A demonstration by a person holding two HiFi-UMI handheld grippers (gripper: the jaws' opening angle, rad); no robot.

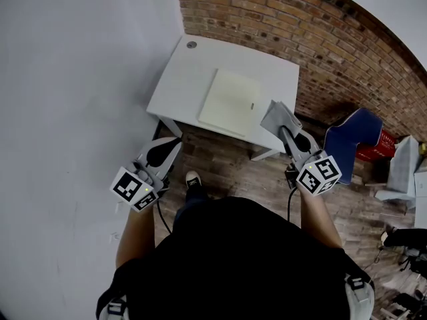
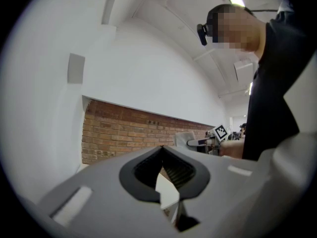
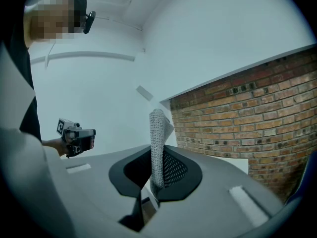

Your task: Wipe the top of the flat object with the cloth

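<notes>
A pale flat board (image 1: 230,102) lies on the small white table (image 1: 180,79), towards its front right. My right gripper (image 1: 287,134) hovers just off the table's front right corner, shut on a grey mesh cloth (image 1: 279,117) that sticks up past the jaws and overlaps the table edge beside the board. In the right gripper view the cloth (image 3: 157,128) stands upright from the closed right gripper (image 3: 157,155). My left gripper (image 1: 173,142) hangs below the table's front left corner. Its jaws are shut with nothing in them, as the left gripper (image 2: 162,150) shows in its own view.
A brick wall (image 1: 320,39) runs behind the table and a white wall (image 1: 73,79) fills the left. A blue seat (image 1: 357,139) and a red crate (image 1: 383,145) stand on the wooden floor to the right. A round cable hole (image 1: 191,45) marks the table's far corner.
</notes>
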